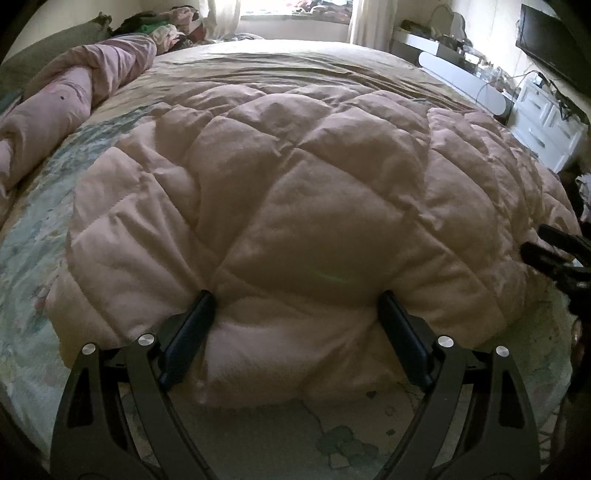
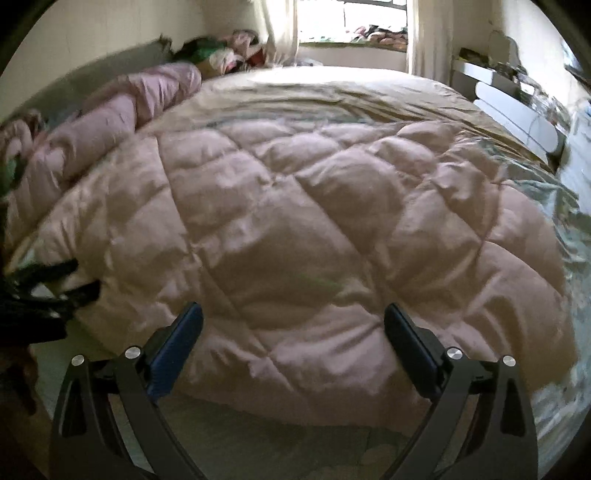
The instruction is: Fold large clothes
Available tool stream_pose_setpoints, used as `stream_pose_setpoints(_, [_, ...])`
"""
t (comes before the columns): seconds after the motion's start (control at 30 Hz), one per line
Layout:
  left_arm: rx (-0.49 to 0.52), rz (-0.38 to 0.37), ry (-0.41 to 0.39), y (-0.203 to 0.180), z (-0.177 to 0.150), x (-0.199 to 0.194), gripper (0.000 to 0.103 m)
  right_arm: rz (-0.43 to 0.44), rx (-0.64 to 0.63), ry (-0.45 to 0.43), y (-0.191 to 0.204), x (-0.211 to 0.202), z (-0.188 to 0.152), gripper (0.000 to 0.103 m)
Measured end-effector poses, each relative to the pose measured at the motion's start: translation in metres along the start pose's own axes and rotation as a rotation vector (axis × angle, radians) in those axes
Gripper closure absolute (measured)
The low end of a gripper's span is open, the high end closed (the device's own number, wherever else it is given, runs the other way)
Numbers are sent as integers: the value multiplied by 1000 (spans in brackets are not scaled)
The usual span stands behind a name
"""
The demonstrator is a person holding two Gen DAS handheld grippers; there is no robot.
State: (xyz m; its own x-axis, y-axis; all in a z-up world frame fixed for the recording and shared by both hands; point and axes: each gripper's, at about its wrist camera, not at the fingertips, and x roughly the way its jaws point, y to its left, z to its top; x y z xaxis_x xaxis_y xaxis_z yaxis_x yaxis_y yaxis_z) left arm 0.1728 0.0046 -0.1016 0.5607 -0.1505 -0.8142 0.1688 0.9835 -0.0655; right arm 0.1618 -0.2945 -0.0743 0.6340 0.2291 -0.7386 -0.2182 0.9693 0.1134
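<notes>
Daylight enters from the far window (image 1: 295,11), blown out to white in both views. Room otherwise dim; near foreground in shadow. The pink quilt (image 1: 295,206) shows soft highlights on its puffed squares and dark creases along the stitching. Faint green lens flare near quilt centre. Right wrist view is motion-blurred, worst at left and right edges; left wrist view sharper. Strong fisheye bending, black vignette in corners.

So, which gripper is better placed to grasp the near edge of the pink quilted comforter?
Left, probably. The left gripper is open with the pink quilted comforter edge bulging between its fingers. The right gripper is open too, but its view is blurred.
</notes>
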Motion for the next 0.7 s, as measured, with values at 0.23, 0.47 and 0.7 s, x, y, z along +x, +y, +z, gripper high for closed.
stream_pose_setpoints(0.23, [-39,-14,5,-2,-1,-11,9,-14,28,-20,-15,-23,-7,4])
stream_pose_setpoints(0.47, [-81,-26,-3,-3,-2,-27,9,-13,37,-8,-17,-29,-15,4])
stream_pose_setpoints(0.7, [-78,-15,-38,-14,1,-52,9,-12,14,-28,-7,-45,-14,4])
